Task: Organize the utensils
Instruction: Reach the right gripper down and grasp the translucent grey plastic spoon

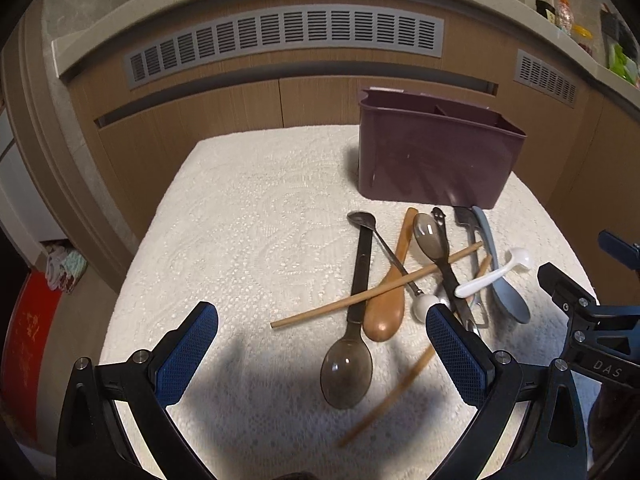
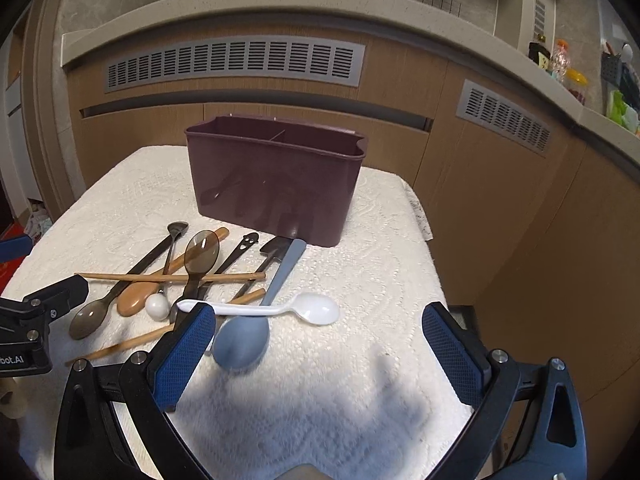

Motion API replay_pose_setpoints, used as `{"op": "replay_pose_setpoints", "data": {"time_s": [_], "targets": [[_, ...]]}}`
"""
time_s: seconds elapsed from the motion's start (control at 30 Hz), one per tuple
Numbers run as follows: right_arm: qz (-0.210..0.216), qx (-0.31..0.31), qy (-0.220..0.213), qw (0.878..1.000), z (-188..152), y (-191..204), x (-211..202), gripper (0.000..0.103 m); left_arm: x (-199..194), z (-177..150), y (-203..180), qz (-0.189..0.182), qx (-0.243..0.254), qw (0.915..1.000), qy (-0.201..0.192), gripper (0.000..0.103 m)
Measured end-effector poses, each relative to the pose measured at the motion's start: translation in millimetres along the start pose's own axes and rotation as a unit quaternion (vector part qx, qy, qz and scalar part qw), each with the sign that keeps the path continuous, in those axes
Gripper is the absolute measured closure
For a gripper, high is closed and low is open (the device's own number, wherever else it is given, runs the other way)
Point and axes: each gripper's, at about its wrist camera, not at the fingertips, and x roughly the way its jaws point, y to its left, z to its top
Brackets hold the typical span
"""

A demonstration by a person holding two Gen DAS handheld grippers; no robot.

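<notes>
Where cabinets (image 2: pixel 480 200) stand, utensils (image 2: pixel 192 280) litter tablecloth (image 2: pixel 360 360).

Seven spoons (image 2: pixel 312 309), two chopsticks (image 2: pixel 172 277) — one caddy (image 2: pixel 276 184), one spatula (image 2: pixel 274 250).

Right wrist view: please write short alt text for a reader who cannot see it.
Open blue-padded tongs hover empty above a white textured tablecloth, beside a loose pile of spoons and wooden chopsticks. A white plastic spoon lies across a grey-blue spoon. Behind stands an empty-looking dark purple plastic utensil caddy.
</notes>
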Motion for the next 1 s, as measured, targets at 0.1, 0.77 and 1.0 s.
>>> {"op": "replay_pose_setpoints", "data": {"time_s": [0.1,0.77,1.0], "targets": [[0.015,-0.004,0.017,1.000,2,3,13,0.000,8,4,8,0.000,-0.001,1.0000,-0.002,0.000],[0.152,-0.023,0.095,0.983,37,51,76,0.036,17,22,64,-0.003,-0.039,0.9985,-0.038,0.000],[0.154,-0.030,0.136,0.978,44,71,103,0.072,11,7,64,0.015,-0.013,0.9988,-0.044,0.000]]}}
